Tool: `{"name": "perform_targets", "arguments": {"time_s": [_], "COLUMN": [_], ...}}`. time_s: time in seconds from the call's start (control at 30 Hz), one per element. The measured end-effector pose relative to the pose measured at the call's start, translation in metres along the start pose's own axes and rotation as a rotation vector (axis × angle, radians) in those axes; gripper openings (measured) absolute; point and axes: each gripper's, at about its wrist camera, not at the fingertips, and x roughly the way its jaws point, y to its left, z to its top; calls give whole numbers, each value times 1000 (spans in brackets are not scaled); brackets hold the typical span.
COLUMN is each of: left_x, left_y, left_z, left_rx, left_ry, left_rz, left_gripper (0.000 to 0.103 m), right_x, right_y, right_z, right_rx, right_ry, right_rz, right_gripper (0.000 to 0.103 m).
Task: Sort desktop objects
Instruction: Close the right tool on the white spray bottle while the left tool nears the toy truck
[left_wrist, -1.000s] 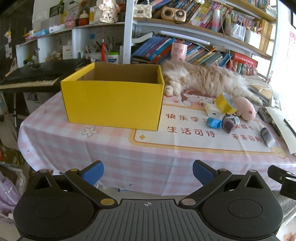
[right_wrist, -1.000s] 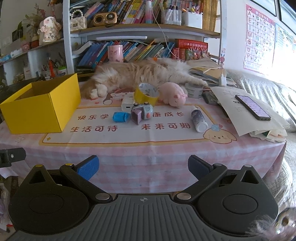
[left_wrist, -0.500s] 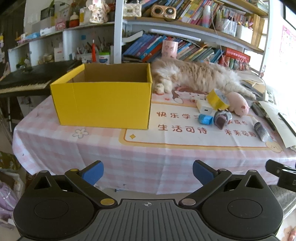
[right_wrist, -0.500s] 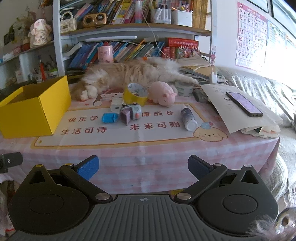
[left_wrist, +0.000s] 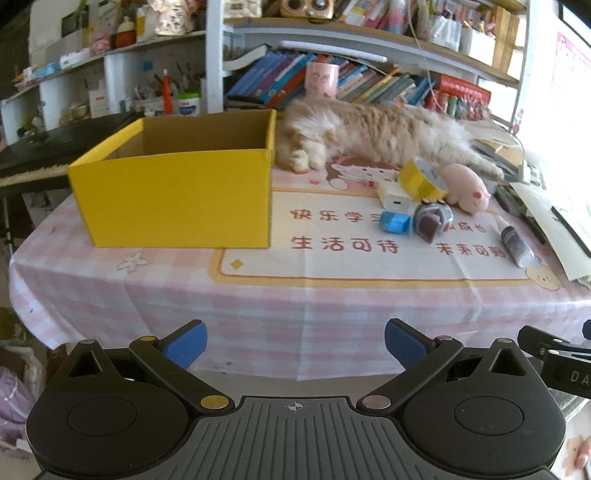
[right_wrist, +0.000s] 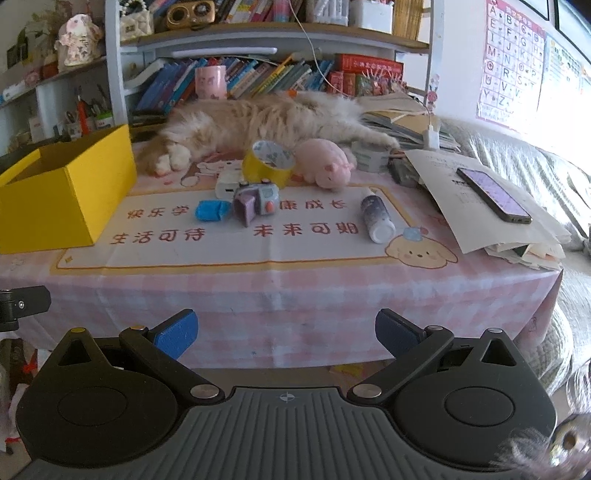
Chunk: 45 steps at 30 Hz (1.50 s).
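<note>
Yellow box (left_wrist: 177, 199) empty; both grippers' jaws apart.

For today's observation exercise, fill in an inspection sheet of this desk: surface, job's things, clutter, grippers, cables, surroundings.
Surface: table under a pink checked cloth with a printed mat.
Job's things: open yellow box at left; yellow tape roll, pink plush pig, toy camera, blue item, white block, bottle lying flat.
Clutter: papers with a phone on top; a cat lying behind the things.
Grippers: left gripper and right gripper open, empty, short of the table.
Cables: white cable hanging from the shelf.
Surroundings: bookshelves, keyboard, alphabet poster.
</note>
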Motion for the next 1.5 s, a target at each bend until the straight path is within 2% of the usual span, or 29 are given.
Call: {"name": "perform_targets", "arguments": {"time_s": [0.37,0.7,1.03,1.13,1.3,1.5], "left_x": [27,58,80,86,97,108], "left_y": [-30,-77,-118,-125,-137,-150], "left_z": [18,40,64,69,76,86], "left_rx": [6,48,71,67,73,80], "left_ry": [10,3,-10,-7,2,1], "left_rz": [-32,-45,-3,7,27,13], "left_gripper": [103,103,103,103,103,103], "right_x": [26,61,95,109,133,163], "right_y": [-28,-64,-95,-101,-117,-128], "right_z": [16,44,77,84,94,105], "right_rx": [-3,-27,-65,-96,-77,-69], "right_ry": [41,66,37,54,85,138], "right_rz": [-36,-43,17,11,37,64], "right_gripper": [103,103,102,100,99,75]}}
